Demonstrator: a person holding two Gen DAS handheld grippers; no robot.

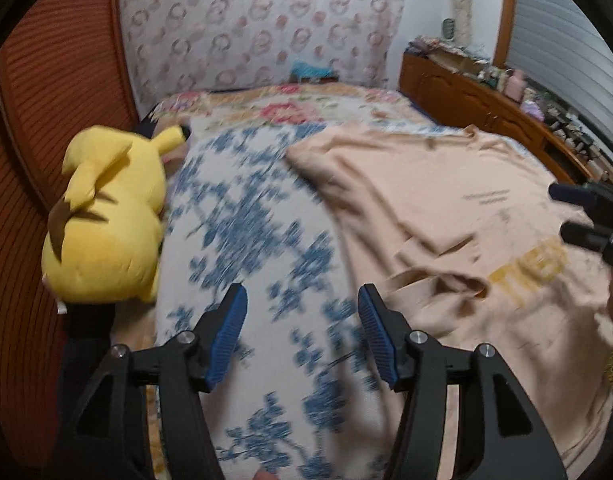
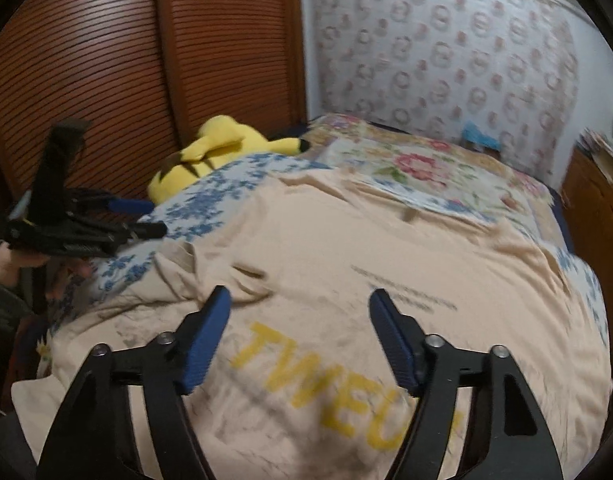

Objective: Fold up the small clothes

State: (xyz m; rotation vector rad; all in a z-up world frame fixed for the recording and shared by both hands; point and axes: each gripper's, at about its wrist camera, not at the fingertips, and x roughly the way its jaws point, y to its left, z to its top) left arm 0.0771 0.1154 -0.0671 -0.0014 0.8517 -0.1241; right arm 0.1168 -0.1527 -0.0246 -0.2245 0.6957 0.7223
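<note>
A beige T-shirt (image 1: 446, 208) with yellow lettering lies spread on the bed, loosely creased; in the right wrist view the T-shirt (image 2: 346, 248) fills the middle. My left gripper (image 1: 302, 300) is open above the blue-and-white floral blanket (image 1: 242, 224), just left of the shirt's edge, with nothing between its fingers. My right gripper (image 2: 300, 300) is open over the shirt's printed front, and its jaws hold nothing. The left gripper (image 2: 118, 220) appears at the left of the right wrist view, held by a hand. The right gripper's fingers (image 1: 586, 216) show at the right edge of the left wrist view.
A yellow plush toy (image 1: 106, 216) lies at the bed's left side against a brown slatted wardrobe (image 2: 126, 60). A flowered cover (image 2: 418, 172) spreads at the far end below patterned wallpaper. A wooden sideboard (image 1: 478, 100) with small items runs along the right.
</note>
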